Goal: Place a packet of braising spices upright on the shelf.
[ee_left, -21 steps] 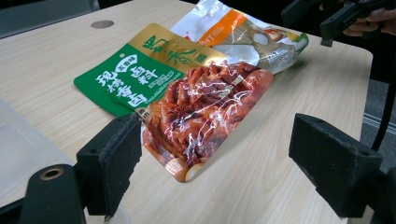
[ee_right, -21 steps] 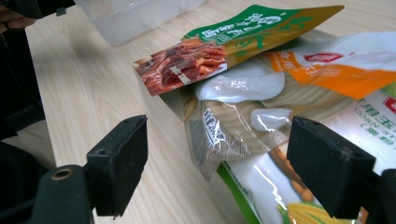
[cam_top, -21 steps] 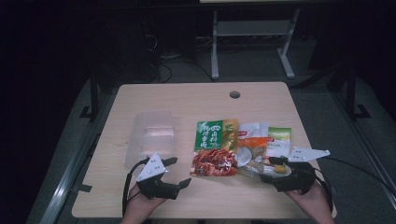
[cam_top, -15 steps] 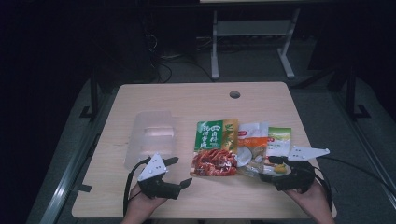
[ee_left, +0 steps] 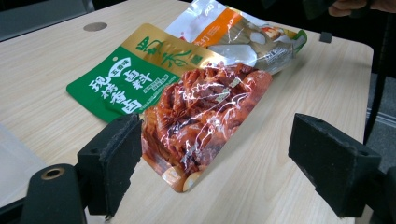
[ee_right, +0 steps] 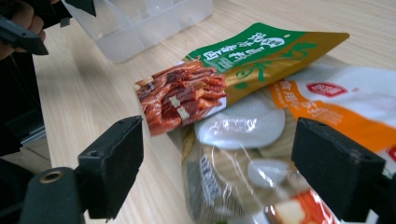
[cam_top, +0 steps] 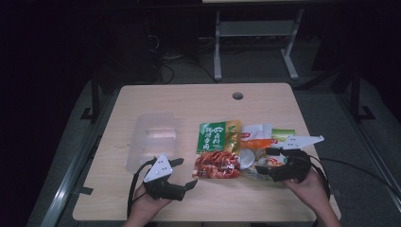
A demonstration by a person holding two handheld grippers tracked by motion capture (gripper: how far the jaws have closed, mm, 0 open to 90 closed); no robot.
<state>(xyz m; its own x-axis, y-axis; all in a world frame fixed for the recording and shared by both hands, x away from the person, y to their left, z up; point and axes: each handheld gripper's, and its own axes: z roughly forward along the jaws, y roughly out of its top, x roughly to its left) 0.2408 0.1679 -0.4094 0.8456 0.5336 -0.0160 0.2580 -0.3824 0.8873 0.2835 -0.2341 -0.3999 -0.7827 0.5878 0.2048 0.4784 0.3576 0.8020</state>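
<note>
A green, gold and red food packet (cam_top: 216, 150) lies flat mid-table, its clear end showing red pieces (ee_left: 196, 107). A white and orange packet (cam_top: 259, 141) lies to its right, partly under the first one's edge (ee_right: 243, 154). My left gripper (cam_top: 185, 173) is open near the table's front edge, left of the red packet's corner; that corner lies between its jaws (ee_left: 222, 163). My right gripper (cam_top: 264, 161) is open over the near end of the white packet, which lies between its jaws (ee_right: 224, 168). The green packet (ee_right: 233, 65) lies beyond them.
A clear plastic container (cam_top: 155, 139) stands on the left part of the wooden table (cam_top: 189, 101), also seen behind the packets (ee_right: 154, 23). A round cable hole (cam_top: 237, 96) is at the back. Dark floor and a metal stand lie past the far edge.
My right gripper has shifted slightly forward and left over the white packet. The left gripper and both packets have stayed where they were.
</note>
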